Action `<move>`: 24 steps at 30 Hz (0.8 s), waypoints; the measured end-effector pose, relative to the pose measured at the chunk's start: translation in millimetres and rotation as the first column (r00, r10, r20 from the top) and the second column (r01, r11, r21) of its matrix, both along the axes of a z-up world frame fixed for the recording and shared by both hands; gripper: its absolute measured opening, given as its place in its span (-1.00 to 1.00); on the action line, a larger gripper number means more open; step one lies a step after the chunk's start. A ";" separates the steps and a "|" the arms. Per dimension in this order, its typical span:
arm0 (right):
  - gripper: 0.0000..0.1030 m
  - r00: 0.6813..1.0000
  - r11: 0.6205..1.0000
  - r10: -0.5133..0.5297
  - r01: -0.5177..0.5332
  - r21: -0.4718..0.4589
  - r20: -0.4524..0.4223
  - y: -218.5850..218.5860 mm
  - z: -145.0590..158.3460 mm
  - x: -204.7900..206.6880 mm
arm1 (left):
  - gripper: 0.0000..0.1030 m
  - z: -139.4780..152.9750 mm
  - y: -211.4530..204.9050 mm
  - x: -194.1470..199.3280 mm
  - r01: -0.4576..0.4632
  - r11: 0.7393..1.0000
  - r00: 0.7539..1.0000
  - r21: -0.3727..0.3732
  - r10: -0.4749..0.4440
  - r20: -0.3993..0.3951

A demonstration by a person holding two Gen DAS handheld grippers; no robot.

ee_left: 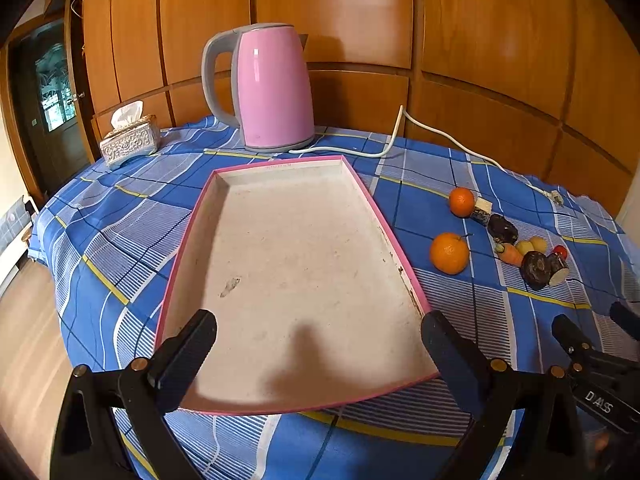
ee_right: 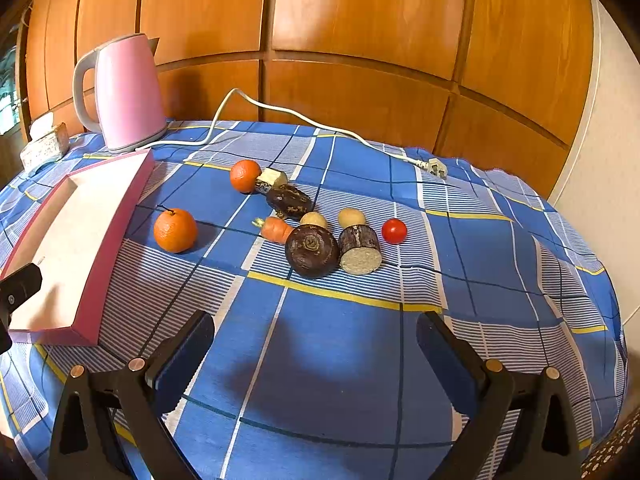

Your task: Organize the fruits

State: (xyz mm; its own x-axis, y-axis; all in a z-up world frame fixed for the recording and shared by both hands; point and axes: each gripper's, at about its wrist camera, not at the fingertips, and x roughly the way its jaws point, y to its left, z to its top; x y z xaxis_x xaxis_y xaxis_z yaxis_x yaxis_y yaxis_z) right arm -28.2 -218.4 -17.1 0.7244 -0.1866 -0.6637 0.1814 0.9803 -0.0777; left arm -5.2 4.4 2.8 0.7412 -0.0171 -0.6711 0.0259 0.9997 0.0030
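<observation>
Left wrist view: left gripper (ee_left: 319,354) is hovering over the near end of the pink-rimmed tray (ee_left: 390,232), fingers spread wide, nothing btwn them. Tray is sitting on the blue checked tablecloth (ee_left: 120,216) w/ nothing in it. Pink kettle (ee_left: 274,88) is standing just behind the tray; tissue box (ee_left: 130,140) is sitting far left.

Right wrist view: right gripper (ee_right: 316,354) is hanging above bare cloth, fingers also wide apart, gripping nothing. Fruit & veg are lying in a loose cluster ahead of it, right of the tray: near orange (ee_right: 175,230) is resting just beside the tray wall, far orange (ee_right: 245,176) is touching a cut piece (ee_right: 270,180), then carrot (ee_right: 276,229), dark round root (ee_right: 312,251), cut stub (ee_right: 360,250), cherry tomato (ee_right: 394,231). White cord (ee_right: 288,114) is trailing behind them.
</observation>
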 end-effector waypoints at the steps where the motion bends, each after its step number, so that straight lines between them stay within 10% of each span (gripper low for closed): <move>1: 0.99 1.000 1.000 0.001 -0.001 -0.001 0.001 0.0 0.2 -0.2 | 0.99 0.2 0.3 0.2 0.000 1.000 1.000 0.000 0.000 0.000; 24: 0.99 1.000 1.000 0.003 -0.003 -0.014 0.005 3.2 1.3 -1.9 | 0.99 0.0 2.2 -0.4 -0.003 1.000 1.000 -0.007 0.003 0.000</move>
State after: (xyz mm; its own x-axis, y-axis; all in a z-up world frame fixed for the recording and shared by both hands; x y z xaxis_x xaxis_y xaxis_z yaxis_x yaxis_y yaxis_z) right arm -30.1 -215.1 -15.9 0.7284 -0.1939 -0.6571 0.1794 0.9796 -0.0902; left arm -5.6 6.6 2.8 0.7414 -0.0196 -0.6707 0.0230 0.9997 -0.0039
